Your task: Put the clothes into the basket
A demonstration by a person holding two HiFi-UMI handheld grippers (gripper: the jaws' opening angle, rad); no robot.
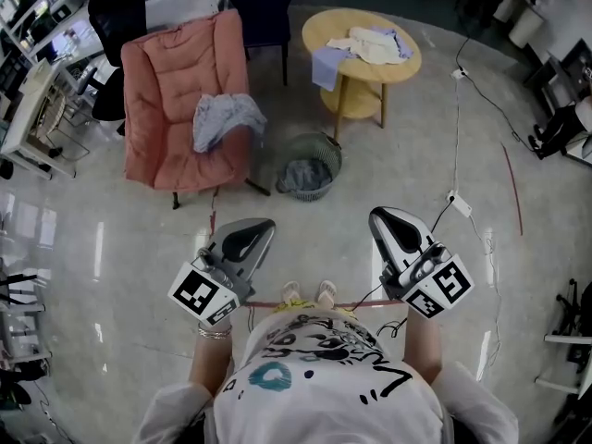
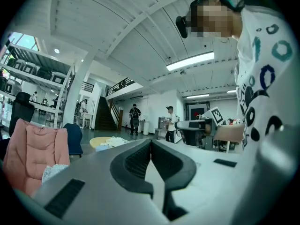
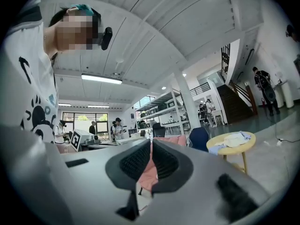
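Note:
A green wire basket (image 1: 313, 146) stands on the floor between the chair and the table, with grey-blue clothes (image 1: 303, 175) inside it. On the pink armchair (image 1: 171, 91) lies a grey patterned garment (image 1: 225, 118). The round yellow table (image 1: 402, 66) carries a cream garment (image 1: 375, 44), and a lilac one (image 1: 327, 65) hangs over its edge. My left gripper (image 1: 262, 226) and right gripper (image 1: 381, 216) are held level in front of the person, well short of the basket. Both are shut with nothing between the jaws, as the left gripper view (image 2: 151, 142) and the right gripper view (image 3: 151, 144) show.
A power strip (image 1: 460, 203) and cables (image 1: 460, 118) lie on the shiny floor at the right. Dark chairs (image 1: 262, 3) stand behind the armchair, and desks (image 1: 37, 91) line the left side. Several people (image 2: 135, 118) stand far off by a staircase.

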